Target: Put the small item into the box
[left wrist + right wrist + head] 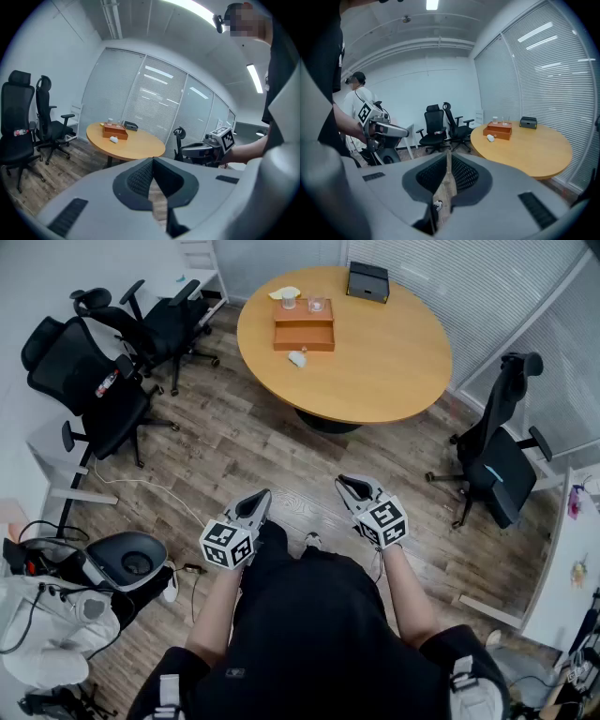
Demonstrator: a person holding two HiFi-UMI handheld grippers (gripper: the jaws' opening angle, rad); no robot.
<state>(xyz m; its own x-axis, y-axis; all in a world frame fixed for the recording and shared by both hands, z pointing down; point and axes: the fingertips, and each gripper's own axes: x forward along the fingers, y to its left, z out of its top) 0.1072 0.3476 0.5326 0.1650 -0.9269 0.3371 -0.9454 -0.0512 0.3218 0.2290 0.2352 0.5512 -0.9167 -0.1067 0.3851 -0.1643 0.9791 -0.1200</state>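
The small white item [297, 358] lies on the round wooden table [394, 362], just in front of the orange box [303, 326]. Both show again in the left gripper view, item [114, 139] and box [116, 131], and in the right gripper view, item [490, 138] and box [499, 131]. My left gripper [260, 500] and right gripper [352, 487] hover side by side over the wood floor, well short of the table. Each one is shut and holds nothing, as seen at the left jaws [152, 161] and the right jaws [448, 155].
A black case [367, 281], two glasses and a yellow object [284, 293] also sit on the table. Black office chairs [103, 381] stand at the left, another chair [497, 451] at the right. A round bin [131, 559] and cables lie at the lower left. A person [358, 101] stands behind.
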